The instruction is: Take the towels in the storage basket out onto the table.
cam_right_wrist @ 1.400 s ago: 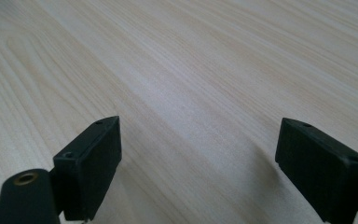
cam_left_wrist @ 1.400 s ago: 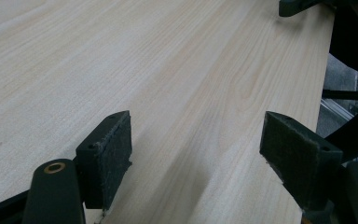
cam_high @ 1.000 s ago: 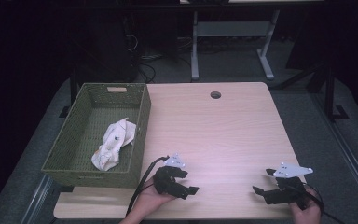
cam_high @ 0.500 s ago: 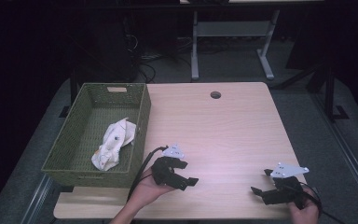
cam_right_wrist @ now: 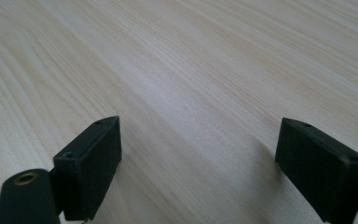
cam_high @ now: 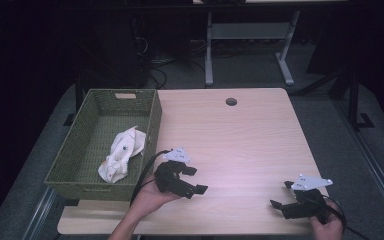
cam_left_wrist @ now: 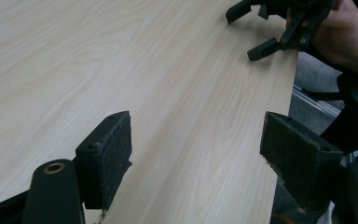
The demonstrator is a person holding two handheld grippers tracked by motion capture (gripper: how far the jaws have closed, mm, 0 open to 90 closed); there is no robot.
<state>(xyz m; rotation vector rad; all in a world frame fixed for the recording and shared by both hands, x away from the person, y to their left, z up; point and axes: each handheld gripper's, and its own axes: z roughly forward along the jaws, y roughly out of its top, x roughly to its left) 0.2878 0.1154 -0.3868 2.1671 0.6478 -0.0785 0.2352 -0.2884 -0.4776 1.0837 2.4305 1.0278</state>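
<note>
High view: green basket with white cloth, left gripper beside it. Gripper views: bare bench, both jaws apart, empty; right gripper far off.

Right gripper: both black jaws rise from the bottom edge, standing wide apart with nothing between them. Left jaw ends in a flat rectangular pad; a brass-ringed hole sits on the link below it. Beneath and beyond lies the table, pale wood with grain running diagonally, bare between the jaws. Faint shadow beside the right jaw.
</note>
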